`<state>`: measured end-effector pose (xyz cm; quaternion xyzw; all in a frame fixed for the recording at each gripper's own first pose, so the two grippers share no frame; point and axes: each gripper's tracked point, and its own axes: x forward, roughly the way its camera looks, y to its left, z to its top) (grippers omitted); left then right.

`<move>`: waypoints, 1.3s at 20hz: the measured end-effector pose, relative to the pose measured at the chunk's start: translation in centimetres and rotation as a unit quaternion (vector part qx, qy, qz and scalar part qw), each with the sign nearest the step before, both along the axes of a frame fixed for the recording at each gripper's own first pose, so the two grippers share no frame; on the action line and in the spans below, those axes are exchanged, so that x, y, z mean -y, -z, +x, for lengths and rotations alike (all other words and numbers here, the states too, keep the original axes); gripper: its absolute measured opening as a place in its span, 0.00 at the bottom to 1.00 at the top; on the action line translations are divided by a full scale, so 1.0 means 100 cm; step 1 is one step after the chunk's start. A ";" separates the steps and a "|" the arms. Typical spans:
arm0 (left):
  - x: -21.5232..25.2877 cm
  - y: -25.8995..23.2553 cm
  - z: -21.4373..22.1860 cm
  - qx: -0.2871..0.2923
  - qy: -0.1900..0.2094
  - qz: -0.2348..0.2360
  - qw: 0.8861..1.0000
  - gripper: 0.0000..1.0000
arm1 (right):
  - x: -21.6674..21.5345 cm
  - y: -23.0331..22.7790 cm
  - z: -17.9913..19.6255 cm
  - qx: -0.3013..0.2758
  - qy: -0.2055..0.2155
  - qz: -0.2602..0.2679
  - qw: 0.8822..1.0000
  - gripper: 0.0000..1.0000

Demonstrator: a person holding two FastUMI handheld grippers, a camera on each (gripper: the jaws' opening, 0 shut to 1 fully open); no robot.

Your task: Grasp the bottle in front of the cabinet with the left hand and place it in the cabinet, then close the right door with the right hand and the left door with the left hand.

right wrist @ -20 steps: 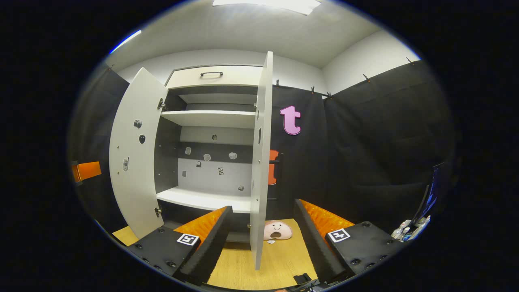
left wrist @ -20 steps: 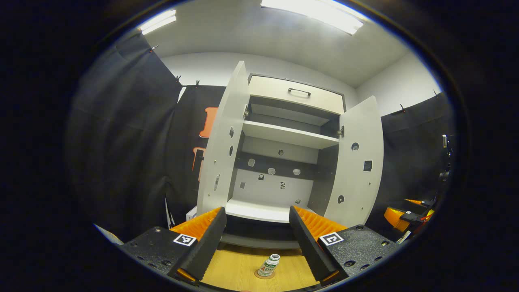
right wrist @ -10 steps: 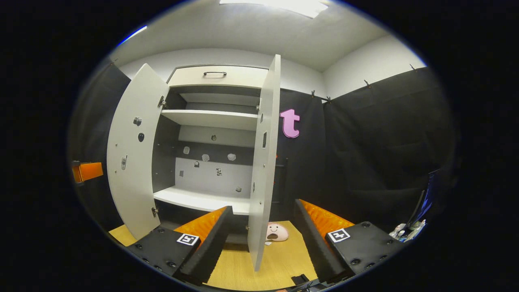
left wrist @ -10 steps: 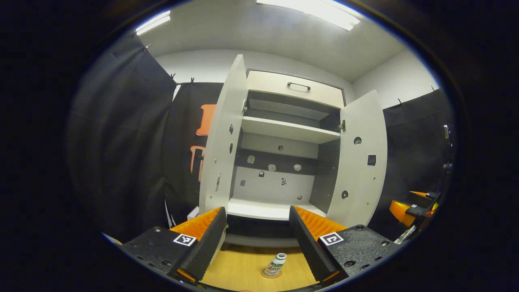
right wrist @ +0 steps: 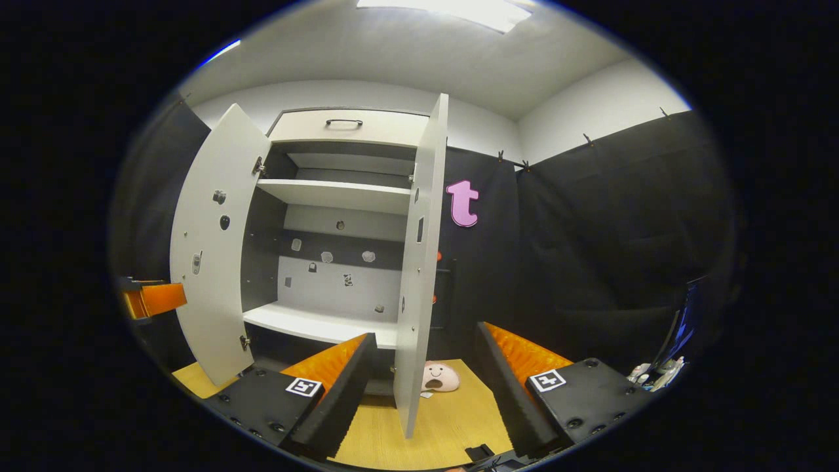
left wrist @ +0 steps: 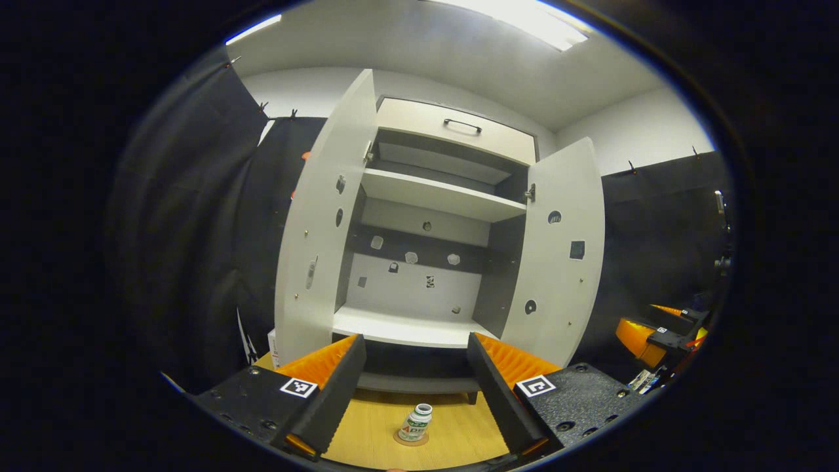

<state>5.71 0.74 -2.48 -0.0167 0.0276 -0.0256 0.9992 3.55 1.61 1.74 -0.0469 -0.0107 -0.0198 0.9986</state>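
Observation:
A small white bottle (left wrist: 415,423) with a white cap stands upright on a round coaster on the wooden floor, in front of the cabinet (left wrist: 419,328). My left gripper (left wrist: 414,377) is open, above and short of the bottle, which shows low between its fingers. Both cabinet doors stand open: the left door (left wrist: 314,229) and the right door (left wrist: 560,255). In the right gripper view my right gripper (right wrist: 423,370) is open, with the right door's (right wrist: 416,275) edge between its fingers, farther off. The lower shelf (right wrist: 314,324) holds nothing.
A pink plush toy (right wrist: 438,378) lies on the floor beside the right door's foot. The other gripper (left wrist: 655,331) shows at the right of the left gripper view. A drawer with a handle (left wrist: 462,124) tops the cabinet. Black cloth walls close in on both sides.
The left gripper's view has shifted right and tilted down a little, so the cabinet sits further left and the bottle nearer the middle. The right gripper's view has barely moved.

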 end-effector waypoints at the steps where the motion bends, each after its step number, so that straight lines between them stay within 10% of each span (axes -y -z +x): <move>1: 0.005 0.003 0.004 -0.001 0.005 0.001 1.000 0.95 | 0.002 -0.002 0.000 0.003 0.003 -0.002 1.000 0.99; 26: 0.027 0.299 0.133 -0.142 0.043 0.070 0.986 0.96 | 0.042 0.028 0.017 -0.030 0.070 0.002 0.997 0.99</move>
